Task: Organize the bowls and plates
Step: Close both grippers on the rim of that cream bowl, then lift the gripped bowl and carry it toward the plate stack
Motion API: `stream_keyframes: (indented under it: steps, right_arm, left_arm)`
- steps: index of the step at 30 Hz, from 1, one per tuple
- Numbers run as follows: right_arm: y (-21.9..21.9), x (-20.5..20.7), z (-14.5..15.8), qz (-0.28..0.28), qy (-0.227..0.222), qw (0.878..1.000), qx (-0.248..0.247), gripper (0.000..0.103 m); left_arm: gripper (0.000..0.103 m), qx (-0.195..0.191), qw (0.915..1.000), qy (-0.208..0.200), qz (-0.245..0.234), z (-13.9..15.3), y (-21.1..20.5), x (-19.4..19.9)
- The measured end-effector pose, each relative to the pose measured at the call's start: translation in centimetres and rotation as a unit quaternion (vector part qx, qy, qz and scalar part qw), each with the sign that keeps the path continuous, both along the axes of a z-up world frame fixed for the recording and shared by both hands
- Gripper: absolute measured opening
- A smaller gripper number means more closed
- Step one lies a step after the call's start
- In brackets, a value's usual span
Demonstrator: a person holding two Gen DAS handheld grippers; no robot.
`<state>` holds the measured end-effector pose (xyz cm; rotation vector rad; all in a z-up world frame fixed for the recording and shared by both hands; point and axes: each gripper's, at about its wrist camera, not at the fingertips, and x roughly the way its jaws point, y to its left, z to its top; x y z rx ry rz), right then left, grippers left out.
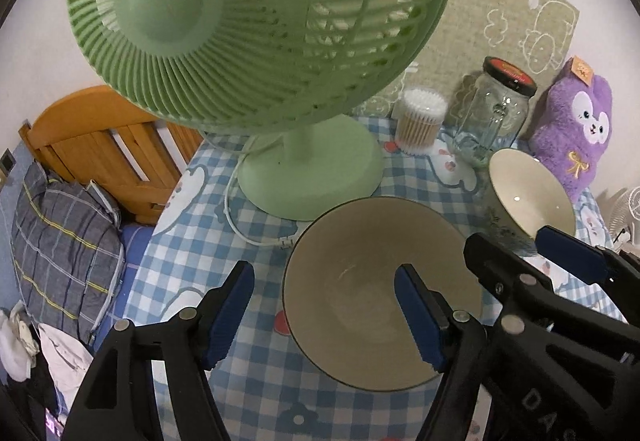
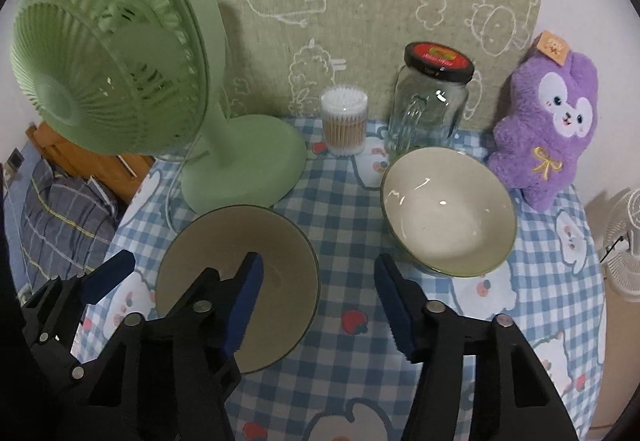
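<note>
I see a glossy glazed bowl (image 2: 448, 213), a matt, perhaps ceramic plate (image 2: 240, 281), a clear glass jar (image 2: 430, 105), and a smooth plastic fan (image 2: 112, 69).

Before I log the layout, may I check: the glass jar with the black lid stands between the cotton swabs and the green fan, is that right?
Not quite. The jar stands between the swabs and the purple plush toy; the fan is on the swabs' other side. The right wrist view shows it.

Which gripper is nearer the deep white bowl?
Right. The right gripper hovers just in front of the deep white bowl; the left gripper straddles the plate's rim, farther off.
</note>
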<state>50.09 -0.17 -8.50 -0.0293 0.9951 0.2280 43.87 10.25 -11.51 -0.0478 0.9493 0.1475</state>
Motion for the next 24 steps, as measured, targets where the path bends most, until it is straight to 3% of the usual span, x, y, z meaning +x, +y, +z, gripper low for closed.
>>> stream_keyframes:
  steps: [5,8,13,19,24]
  right_arm:
    - [0.4,0.9,-1.8,0.002,0.017,1.000,0.004,0.050]
    - [0.6,1.1,-2.3,0.007,0.018,1.000,0.002,0.039]
    - [0.9,1.4,-3.0,0.010,0.020,1.000,-0.001,0.030]
    - [1.1,1.7,-3.6,0.015,0.025,1.000,-0.001,0.017]
    - [1.2,1.9,-3.8,0.015,0.019,1.000,-0.012,0.014]
  left_arm:
    - [0.065,0.007,0.9999,0.009,0.001,-1.3,0.1,0.6]
    - [0.056,-0.001,0.9999,0.014,0.007,-2.1,0.5,1.0]
    - [0.041,-0.010,0.9997,0.020,0.011,-2.8,0.8,1.4]
    - [0.028,0.007,0.9998,0.017,0.012,-3.1,0.8,1.5]
    - [0.016,0.018,0.9995,0.017,0.018,-3.2,1.2,1.6]
